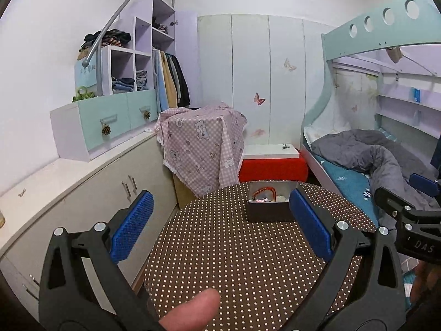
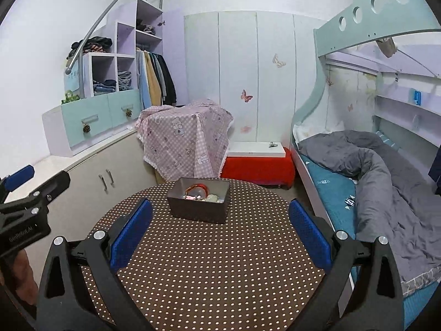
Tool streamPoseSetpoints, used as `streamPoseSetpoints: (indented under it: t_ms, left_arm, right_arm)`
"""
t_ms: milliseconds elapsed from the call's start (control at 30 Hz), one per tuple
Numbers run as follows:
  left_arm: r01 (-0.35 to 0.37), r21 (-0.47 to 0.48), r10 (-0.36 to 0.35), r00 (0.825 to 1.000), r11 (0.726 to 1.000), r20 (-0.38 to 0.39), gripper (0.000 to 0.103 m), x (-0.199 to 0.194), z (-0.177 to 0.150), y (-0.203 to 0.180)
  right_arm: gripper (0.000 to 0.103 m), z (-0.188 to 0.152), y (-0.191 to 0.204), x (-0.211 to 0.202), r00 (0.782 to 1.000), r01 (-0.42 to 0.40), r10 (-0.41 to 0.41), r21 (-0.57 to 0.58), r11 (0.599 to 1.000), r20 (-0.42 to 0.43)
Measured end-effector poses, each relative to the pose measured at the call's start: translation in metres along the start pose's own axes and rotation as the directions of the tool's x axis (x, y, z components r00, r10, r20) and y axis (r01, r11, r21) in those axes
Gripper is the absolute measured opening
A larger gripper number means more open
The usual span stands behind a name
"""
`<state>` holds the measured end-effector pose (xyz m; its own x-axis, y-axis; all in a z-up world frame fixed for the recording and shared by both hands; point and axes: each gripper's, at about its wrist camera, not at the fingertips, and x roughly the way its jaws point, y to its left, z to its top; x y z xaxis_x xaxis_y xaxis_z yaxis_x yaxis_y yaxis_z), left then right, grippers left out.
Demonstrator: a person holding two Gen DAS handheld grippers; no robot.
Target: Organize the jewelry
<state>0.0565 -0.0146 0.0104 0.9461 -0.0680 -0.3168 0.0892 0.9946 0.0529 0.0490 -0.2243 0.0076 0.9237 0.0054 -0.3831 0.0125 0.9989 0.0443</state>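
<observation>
A dark open box [image 1: 271, 211] [image 2: 198, 207] stands on the far part of a round brown dotted table [image 1: 234, 262] [image 2: 209, 270]. Inside lie a red bead bracelet [image 1: 264, 191] [image 2: 196, 187] and pale bead jewelry [image 1: 279, 198] [image 2: 212, 197]. My left gripper [image 1: 220, 207] is open and empty, held above the table short of the box. My right gripper [image 2: 220, 215] is open and empty, also short of the box. The right gripper shows at the right edge of the left wrist view [image 1: 413, 215]; the left gripper shows at the left edge of the right wrist view [image 2: 24, 193].
A stand draped in a pink checked cloth [image 1: 204, 143] [image 2: 184, 138] and a red stool with a white board [image 1: 273, 162] [image 2: 257, 162] stand beyond the table. Cabinets [image 1: 82, 193] run along the left. A bunk bed with a grey duvet [image 1: 386, 160] [image 2: 386, 179] is on the right.
</observation>
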Motion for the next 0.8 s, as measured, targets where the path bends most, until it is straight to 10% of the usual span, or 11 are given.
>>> streamPoseSetpoints:
  t_ms: [800]
  left_arm:
    - [-0.014, -0.05, 0.016, 0.999, 0.999, 0.034, 0.097, -0.013, -0.007, 0.009]
  right_arm:
    - [0.095, -0.006, 0.007, -0.009, 1.0, 0.015, -0.015, -0.004, 1.0, 0.023]
